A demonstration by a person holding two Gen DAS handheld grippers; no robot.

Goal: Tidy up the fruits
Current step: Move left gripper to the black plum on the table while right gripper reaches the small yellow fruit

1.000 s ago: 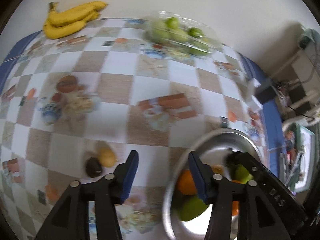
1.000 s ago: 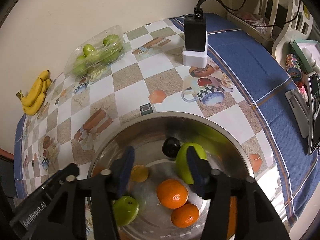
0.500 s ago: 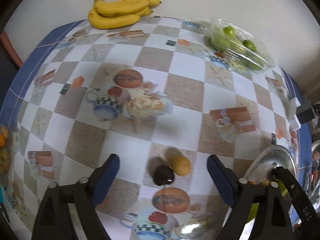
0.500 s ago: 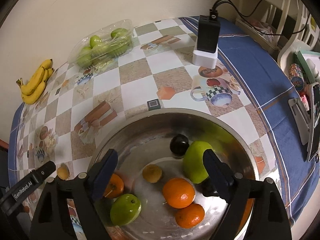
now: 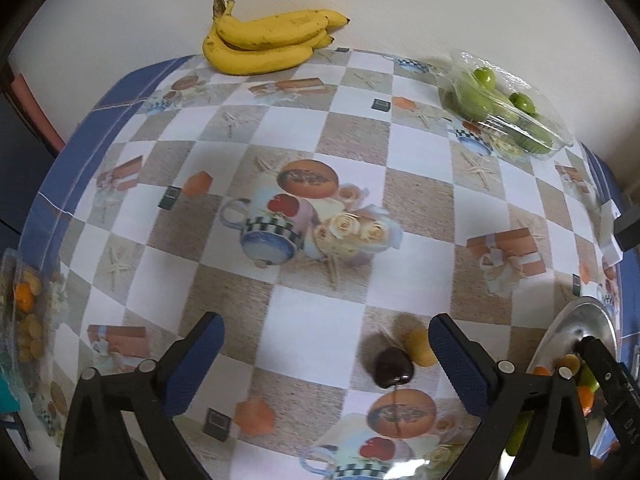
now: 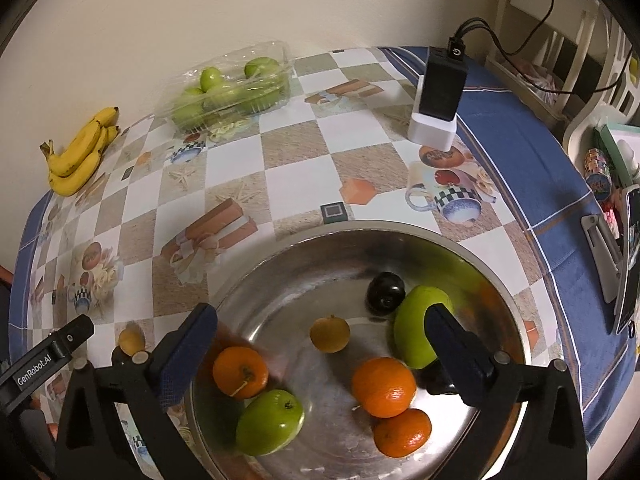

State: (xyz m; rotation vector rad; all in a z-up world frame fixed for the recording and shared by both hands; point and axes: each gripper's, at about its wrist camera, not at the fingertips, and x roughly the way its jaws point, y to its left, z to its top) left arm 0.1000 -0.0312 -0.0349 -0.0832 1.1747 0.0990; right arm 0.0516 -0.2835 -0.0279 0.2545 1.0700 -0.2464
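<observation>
My left gripper hangs over the checked tablecloth, its jaws opening wide and pressing on nothing. A dark plum and a small yellow fruit lie on the cloth just inside its right finger. My right gripper hovers over the steel bowl, jaws opening, nothing gripped. In the bowl lie three oranges, two green apples, a dark plum and a small yellow fruit. Bananas and a clear pack of green fruit sit by the wall.
A black charger on a white base stands at the table's far right. A bag of small orange and yellow fruits lies at the left edge. The bowl's rim shows beside my left gripper's right finger. Clutter sits beyond the right edge.
Both grippers' jaws have spread much wider. The left gripper has swung left, away from the bowl, so the plum and yellow fruit now sit near its right finger.
</observation>
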